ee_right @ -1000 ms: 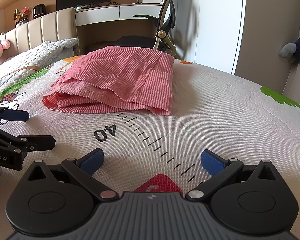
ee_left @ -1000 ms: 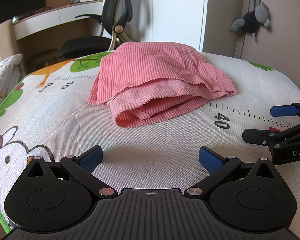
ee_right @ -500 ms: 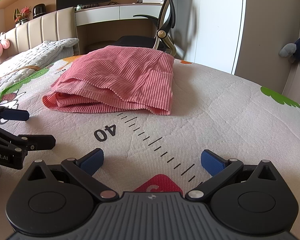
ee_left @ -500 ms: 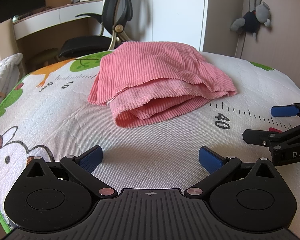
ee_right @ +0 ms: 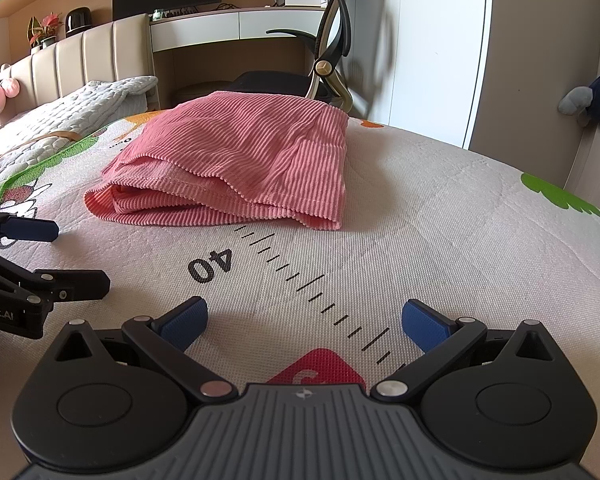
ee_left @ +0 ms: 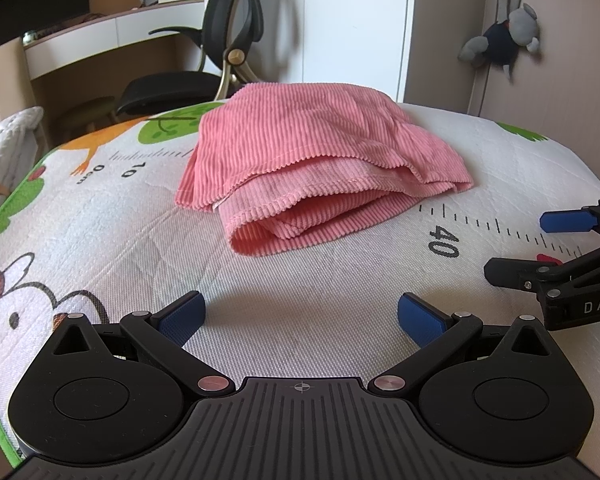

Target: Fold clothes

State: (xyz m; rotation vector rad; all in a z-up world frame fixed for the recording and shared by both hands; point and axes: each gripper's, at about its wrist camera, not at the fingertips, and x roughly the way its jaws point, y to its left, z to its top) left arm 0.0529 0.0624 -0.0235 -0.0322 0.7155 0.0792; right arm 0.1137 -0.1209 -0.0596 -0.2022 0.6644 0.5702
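Observation:
A pink ribbed garment (ee_left: pixel 312 164) lies folded in a thick stack on the printed mat (ee_left: pixel 100 232); in the right wrist view the same pink garment (ee_right: pixel 244 160) sits ahead and to the left. My left gripper (ee_left: pixel 300 316) is open over bare mat, well short of the cloth. My right gripper (ee_right: pixel 304 320) is open too, above the ruler print near the "40". Each gripper shows at the edge of the other's view: the right gripper (ee_left: pixel 540 244) at the far right, the left gripper (ee_right: pixel 68 256) at the far left. Neither touches the garment.
A black office chair (ee_left: pixel 220 52) and a desk stand behind the mat. A grey quilt (ee_right: pixel 60 108) and a bed headboard lie at the left. A plush toy (ee_left: pixel 504 36) hangs on the wall at the right. The mat's green border (ee_left: pixel 4 216) runs along the left.

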